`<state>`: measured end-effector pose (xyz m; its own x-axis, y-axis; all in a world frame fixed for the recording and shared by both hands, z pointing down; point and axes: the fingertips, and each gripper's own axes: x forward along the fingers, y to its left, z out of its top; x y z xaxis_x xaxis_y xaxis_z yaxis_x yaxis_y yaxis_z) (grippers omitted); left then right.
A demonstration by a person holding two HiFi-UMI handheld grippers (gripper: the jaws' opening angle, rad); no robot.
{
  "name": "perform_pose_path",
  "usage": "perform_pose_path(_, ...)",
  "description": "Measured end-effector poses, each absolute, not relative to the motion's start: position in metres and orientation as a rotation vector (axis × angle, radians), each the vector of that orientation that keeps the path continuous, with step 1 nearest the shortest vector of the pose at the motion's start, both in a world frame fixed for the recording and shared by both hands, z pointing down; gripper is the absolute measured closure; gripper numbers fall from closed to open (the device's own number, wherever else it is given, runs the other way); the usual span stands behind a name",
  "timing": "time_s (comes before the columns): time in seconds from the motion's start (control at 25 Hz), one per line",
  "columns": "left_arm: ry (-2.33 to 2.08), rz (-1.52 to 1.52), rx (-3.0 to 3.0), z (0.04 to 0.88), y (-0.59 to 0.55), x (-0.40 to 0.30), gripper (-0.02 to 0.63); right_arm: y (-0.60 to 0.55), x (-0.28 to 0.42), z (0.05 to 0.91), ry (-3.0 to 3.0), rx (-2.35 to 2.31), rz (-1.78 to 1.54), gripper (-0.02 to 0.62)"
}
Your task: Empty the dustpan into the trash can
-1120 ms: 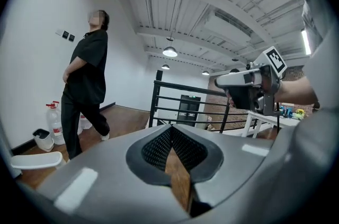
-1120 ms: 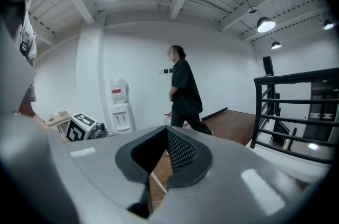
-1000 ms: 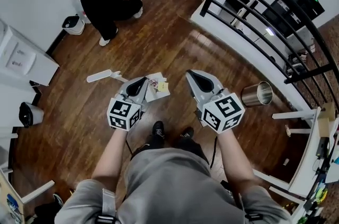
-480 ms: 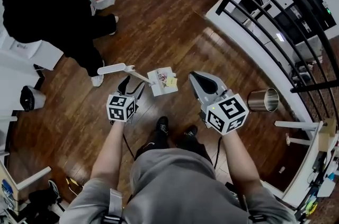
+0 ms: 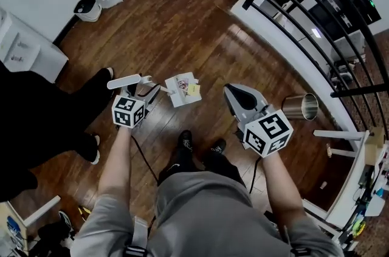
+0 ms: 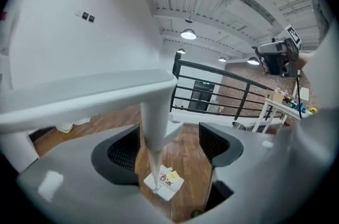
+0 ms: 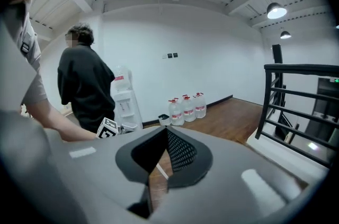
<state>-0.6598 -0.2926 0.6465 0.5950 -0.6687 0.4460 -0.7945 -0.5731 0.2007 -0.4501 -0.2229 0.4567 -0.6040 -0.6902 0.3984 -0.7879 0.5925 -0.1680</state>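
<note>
Opening left fingers (image 6: 123,153) flank the dustpan handle (image 6: 155,122).

dustpan (image 5: 184,89): white, long-handled; pan resting on wood floor at frame centre; paper scraps inside; handle slanting left | trash can (image 5: 296,107): shiny metal cylinder; upright; open-topped; right of centre, well apart from dustpan

Both forearms are reaching forward, pointing slightly down. The left gripper (image 5: 148,92) is opening its jaws, with the handle (image 6: 153,117) between them. The right gripper (image 5: 231,90) is holding its jaws together, empty.
</note>
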Motion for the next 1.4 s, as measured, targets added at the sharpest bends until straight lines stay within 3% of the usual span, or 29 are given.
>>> perform_pose_path(0.28,-1.179,0.450,2.517,0.637,-0.305,-0.639,0.282,-0.218,-0.436,0.461,-2.511,1.241,0.488,0.597)
perform_pose_path(0.52,-1.284,0.478,2.486,0.637,-0.309,-0.645,0.417,-0.216,-0.423,0.460,-2.498,1.280,0.497,0.597)
perform_pose_path(1.4,-1.195,0.415,2.652,0.586,-0.311,-0.594,0.405,-0.200,-0.389,0.458,-2.476,1.398,0.507,0.597)
